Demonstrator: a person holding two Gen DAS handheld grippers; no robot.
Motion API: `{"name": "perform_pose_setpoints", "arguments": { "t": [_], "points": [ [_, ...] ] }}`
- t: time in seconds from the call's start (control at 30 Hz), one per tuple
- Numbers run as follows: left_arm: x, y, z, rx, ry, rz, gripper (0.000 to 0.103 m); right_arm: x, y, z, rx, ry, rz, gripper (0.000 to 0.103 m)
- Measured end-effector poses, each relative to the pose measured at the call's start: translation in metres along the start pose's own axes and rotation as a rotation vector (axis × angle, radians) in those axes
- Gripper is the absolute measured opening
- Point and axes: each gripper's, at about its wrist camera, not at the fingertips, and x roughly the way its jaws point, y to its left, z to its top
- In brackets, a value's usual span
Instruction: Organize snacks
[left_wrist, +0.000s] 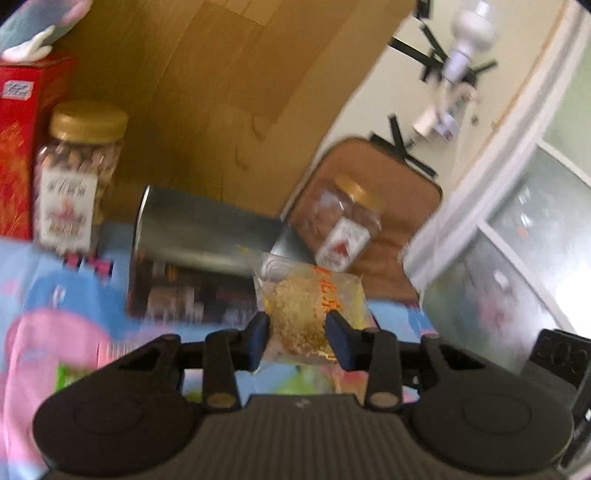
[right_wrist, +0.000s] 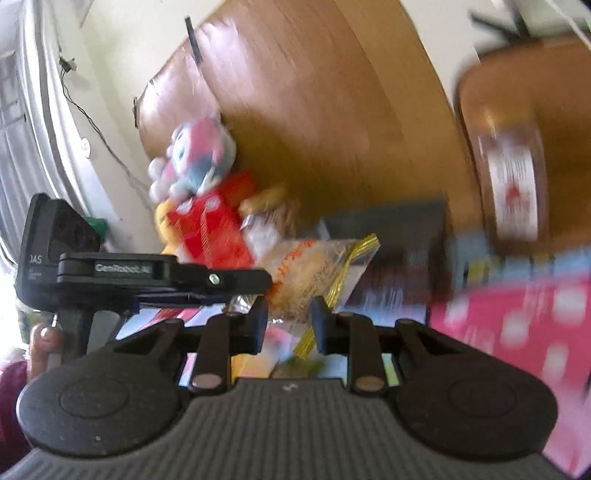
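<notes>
Left gripper (left_wrist: 298, 338): its fingers are clamped on a snack packet (left_wrist: 309, 314), one dark pad on each side of it.
Snack packet: a clear bag of pale golden crumbly pieces with orange lettering, held up in front of the tin, off the blue and pink cartoon cloth (left_wrist: 44, 295) below.
Right gripper (right_wrist: 290, 325): it sits just beside the same snack packet (right_wrist: 314, 273), with the bag's lower edge and gold trim between the fingers; the fingers stand a little apart, and through the blur I cannot tell whether they press it.
Tin (left_wrist: 199, 254): a dark box with its silver lid standing open, straight behind the packet; the inside is too blurred to read.
Jar (left_wrist: 75, 177): clear, gold lid, white label, upright to the left of the tin, hard by a red box (left_wrist: 18, 147).
Second jar (left_wrist: 347, 225): the same sort, tilted, to the right of the tin and in front of a brown cushion (left_wrist: 391, 192).
Soft toy (right_wrist: 195, 158): seen from the right wrist camera, perched on the red box left of the tin.
Wooden board (left_wrist: 229, 92): rises behind the tin.
</notes>
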Motion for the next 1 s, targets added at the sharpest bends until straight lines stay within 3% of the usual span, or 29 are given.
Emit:
{"name": "perform_pose_setpoints", "arguments": {
  "t": [0.2, 0.4, 0.6, 0.73, 0.87, 1.0],
  "points": [
    [0.057, 0.020, 0.038, -0.054, -0.003, 0.031, 0.034, 0.058, -0.035, 0.040, -0.023, 0.005, -0.073, 0.029],
    [0.104, 0.029, 0.038, -0.071, 0.035, 0.084, 0.039, 0.089, -0.066, 0.036, -0.017, 0.032, -0.162, 0.036],
    [0.075, 0.027, 0.026, -0.062, 0.000, 0.044, 0.045, 0.048, -0.083, 0.026, 0.060, -0.051, -0.150, 0.036],
    [0.036, 0.017, -0.001, -0.028, -0.008, -0.007, 0.045, 0.012, -0.093, 0.010, 0.116, -0.038, -0.150, 0.037],
    [0.018, 0.002, -0.046, 0.054, 0.047, -0.003, 0.045, -0.029, -0.099, -0.027, 0.191, -0.003, -0.193, 0.037],
    [0.018, -0.003, -0.085, 0.066, 0.118, -0.009, 0.045, -0.052, -0.087, -0.056, 0.223, 0.024, -0.222, 0.038]
  ]
}}
